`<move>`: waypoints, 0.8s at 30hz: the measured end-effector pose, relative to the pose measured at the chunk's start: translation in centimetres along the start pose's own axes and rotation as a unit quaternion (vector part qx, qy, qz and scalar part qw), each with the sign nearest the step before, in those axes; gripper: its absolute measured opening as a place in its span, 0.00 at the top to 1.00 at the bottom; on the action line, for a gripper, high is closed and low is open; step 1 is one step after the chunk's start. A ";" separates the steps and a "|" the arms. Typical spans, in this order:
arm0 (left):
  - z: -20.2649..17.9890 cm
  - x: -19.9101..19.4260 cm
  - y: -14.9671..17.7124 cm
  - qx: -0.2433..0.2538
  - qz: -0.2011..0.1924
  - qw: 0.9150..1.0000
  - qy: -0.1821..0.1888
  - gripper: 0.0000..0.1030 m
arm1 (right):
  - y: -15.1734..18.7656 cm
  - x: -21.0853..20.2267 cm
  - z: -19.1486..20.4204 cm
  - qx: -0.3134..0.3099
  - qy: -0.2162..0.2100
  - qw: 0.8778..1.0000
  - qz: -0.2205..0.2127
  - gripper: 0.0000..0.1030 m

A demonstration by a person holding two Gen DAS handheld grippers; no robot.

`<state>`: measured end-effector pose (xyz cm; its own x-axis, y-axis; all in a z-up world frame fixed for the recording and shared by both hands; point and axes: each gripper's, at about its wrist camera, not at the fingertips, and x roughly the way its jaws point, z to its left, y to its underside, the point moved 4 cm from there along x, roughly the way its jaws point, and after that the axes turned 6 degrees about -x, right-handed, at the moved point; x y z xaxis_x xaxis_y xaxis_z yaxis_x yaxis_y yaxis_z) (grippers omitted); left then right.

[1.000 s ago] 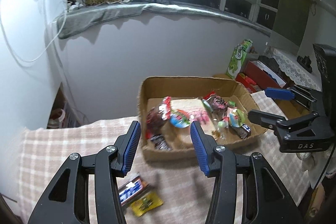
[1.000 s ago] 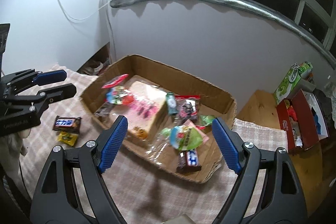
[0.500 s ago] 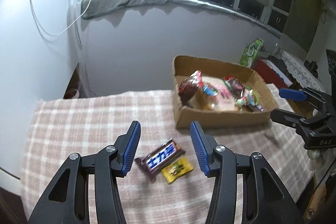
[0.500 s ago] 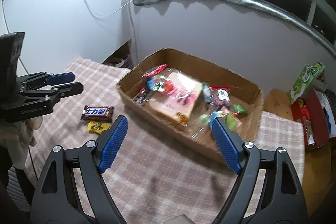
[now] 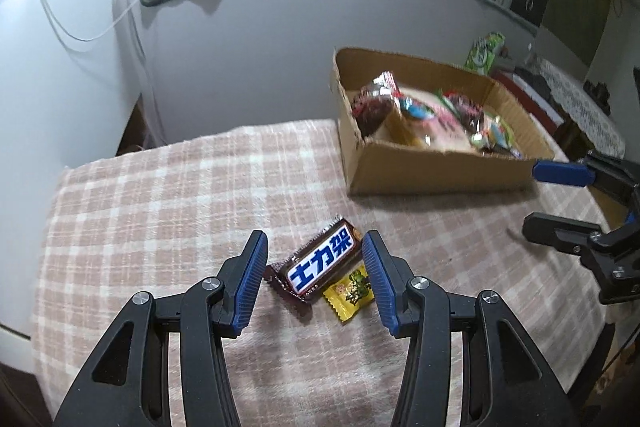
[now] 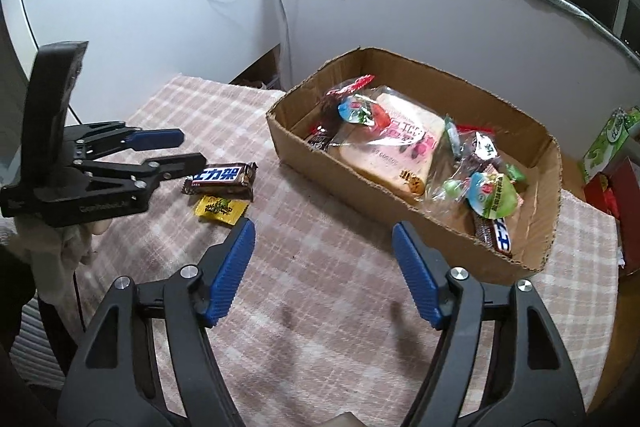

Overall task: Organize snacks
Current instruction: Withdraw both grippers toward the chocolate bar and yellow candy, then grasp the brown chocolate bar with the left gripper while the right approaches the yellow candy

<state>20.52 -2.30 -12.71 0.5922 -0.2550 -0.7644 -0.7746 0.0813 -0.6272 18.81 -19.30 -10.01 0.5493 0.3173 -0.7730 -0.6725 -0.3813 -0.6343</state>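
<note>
A brown chocolate bar [image 5: 323,262] with a blue-and-white label lies on the checked cloth, and a small yellow candy packet [image 5: 352,289] touches its near side. My left gripper [image 5: 314,239] hangs open just above them, a pad on either side of the bar, neither pressing it. The right wrist view shows the same bar [image 6: 220,177], packet [image 6: 219,207] and left gripper [image 6: 193,148]. My right gripper [image 6: 323,227] is over bare cloth in front of the cardboard box [image 6: 360,187]; its jaws are closing with nothing between them. Several wrapped snacks and a bread pack [image 6: 400,151] fill the box.
The checked cloth [image 5: 160,207] covers the table, whose left and near edges drop off. A white wall stands close behind the box. A green carton [image 5: 484,53] and a red box [image 6: 608,187] sit on a lower surface to the right. My right gripper [image 5: 530,198] hovers right of the box.
My left gripper swung away from the box and came down over the chocolate bar and yellow packet. My right gripper drew back and left from over the box, and its jaws narrowed.
</note>
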 end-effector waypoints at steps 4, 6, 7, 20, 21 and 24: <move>-0.1 1.2 0.2 0.004 0.011 1.000 -0.002 0.53 | 0.2 0.4 0.1 0.001 -0.007 1.000 0.005 0.29; -0.2 1.8 0.4 0.011 0.016 1.000 -0.008 0.53 | 0.2 0.6 0.1 0.002 -0.008 1.000 0.007 0.29; -0.3 2.0 0.5 0.014 0.018 1.000 -0.009 0.53 | 0.2 0.7 0.2 0.001 -0.008 1.000 0.008 0.29; 0.4 3.6 0.6 -0.004 0.021 1.000 0.007 0.58 | -0.2 2.3 1.8 -0.016 -0.029 0.999 0.024 0.38; 0.6 3.6 0.6 -0.006 0.021 1.000 0.010 0.63 | -0.3 2.5 2.0 -0.019 -0.030 0.999 0.026 0.38; 1.0 3.4 0.8 -0.008 0.018 1.000 0.012 0.65 | -0.6 3.0 2.9 -0.034 -0.041 0.998 0.027 0.38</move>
<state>22.12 -2.15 -15.94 0.5579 -0.2746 -0.7832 -0.7995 0.0754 -0.5960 19.45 -15.62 -11.88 0.4690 0.3643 -0.8046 -0.6626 -0.4572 -0.5933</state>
